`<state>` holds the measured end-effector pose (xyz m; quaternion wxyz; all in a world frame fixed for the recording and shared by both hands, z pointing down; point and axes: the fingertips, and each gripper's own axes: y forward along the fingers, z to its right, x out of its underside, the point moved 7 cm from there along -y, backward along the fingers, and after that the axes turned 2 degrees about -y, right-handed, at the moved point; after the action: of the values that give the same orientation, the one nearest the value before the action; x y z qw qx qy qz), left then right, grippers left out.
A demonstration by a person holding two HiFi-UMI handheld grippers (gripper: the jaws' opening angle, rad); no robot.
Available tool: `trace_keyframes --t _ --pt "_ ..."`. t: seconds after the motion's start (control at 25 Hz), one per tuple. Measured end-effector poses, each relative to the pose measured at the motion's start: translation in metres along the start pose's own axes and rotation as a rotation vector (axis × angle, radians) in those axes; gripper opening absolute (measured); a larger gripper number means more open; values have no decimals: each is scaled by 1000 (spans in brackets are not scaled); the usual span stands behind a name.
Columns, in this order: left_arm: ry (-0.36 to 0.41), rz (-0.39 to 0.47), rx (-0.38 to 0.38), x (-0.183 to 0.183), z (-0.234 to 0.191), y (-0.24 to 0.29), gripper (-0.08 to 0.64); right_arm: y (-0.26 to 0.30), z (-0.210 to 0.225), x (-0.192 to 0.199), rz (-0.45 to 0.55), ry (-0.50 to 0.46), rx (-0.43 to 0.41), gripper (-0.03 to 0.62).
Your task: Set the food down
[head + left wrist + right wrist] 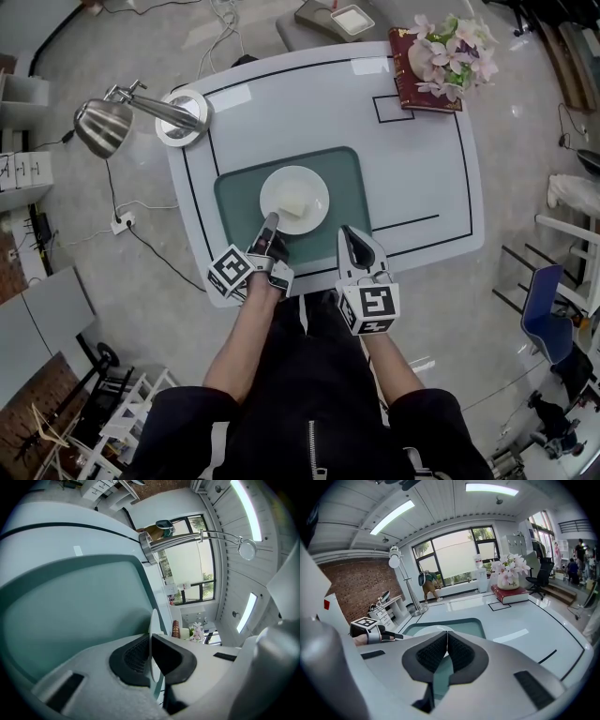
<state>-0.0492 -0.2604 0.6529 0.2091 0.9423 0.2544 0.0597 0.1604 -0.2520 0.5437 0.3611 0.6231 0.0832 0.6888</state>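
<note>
We see lamp (103, 127) far left, left gripper (270, 225) clamped on plate (277, 187) rim, near side, white food (297, 202) block mid-plate, plate over mat (239, 197), right gripper (352, 234) closed on nothing, just right of plate, flowers (450, 47) at far right corner.

Black short sleeves (192, 412); white left gripper (271, 221) and right gripper (347, 232) carry marker cubes (231, 271).

White table (412, 178) w/ black lines, glossy grey floor (525, 141), brick wall (351, 583), big windows (454, 555), ceiling strip lights (393, 515)
</note>
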Motion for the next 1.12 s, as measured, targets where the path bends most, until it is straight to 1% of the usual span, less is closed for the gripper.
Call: trace_keyframes --t 0.2,0.6,0.88,0.96,1.08,1.12 --pt "5 0 -14 2 0 4 11 2 4 1 -2 2 -2 9" --pt "57 2 -65 1 5 5 12 3 2 -1 -6 2 -15 9" --pt "129 0 -103 2 9 3 15 3 -1 -2 -6 -2 -26 9" --pt "163 -8 -111 2 11 2 34 3 -2 -2 -6 -4 -29 9" --pt "219 -19 -137 2 14 2 109 3 -3 -3 -3 -6 -34 9" --pt "232 -20 -146 2 15 2 110 4 -3 -4 -2 -7 -35 9"
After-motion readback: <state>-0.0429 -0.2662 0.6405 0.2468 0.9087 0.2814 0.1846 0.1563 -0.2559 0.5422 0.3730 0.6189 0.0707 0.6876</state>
